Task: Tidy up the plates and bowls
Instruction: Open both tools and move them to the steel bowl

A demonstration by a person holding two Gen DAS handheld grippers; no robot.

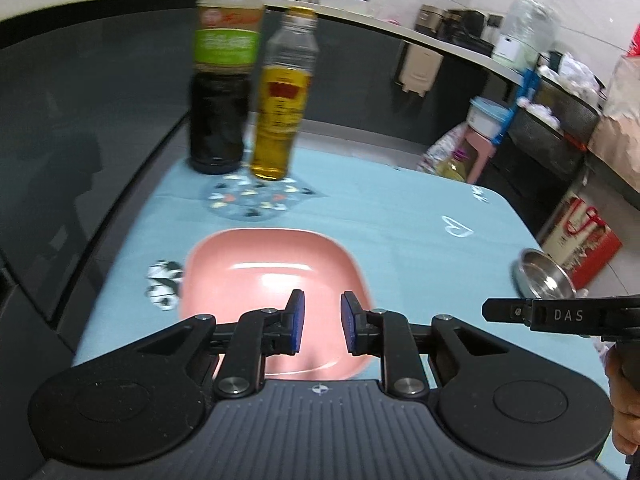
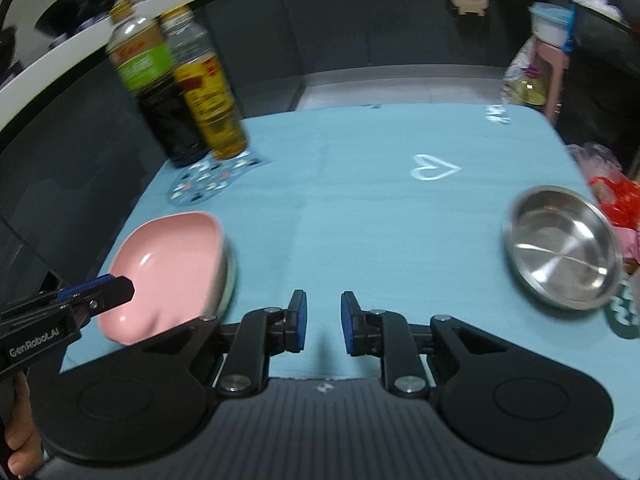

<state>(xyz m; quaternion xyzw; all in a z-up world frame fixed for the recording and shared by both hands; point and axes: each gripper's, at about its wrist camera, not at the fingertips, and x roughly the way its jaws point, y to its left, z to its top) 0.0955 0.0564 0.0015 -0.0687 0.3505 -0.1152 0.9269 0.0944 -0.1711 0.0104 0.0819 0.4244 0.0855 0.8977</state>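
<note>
A pink square plate lies on the blue tablecloth, right under my left gripper. The left jaws stand a little apart, above the plate's near half, with nothing between the pads. In the right wrist view the pink plate sits at the left, and a steel rim shows under its right edge. A shallow steel bowl rests near the table's right edge. My right gripper hovers over bare cloth between the two dishes, with a narrow empty gap between its pads.
A dark sauce bottle and an oil bottle stand at the back left beside a patterned round mat. Dark cabinets run behind the table. Bags and a pink stool crowd the floor at the right.
</note>
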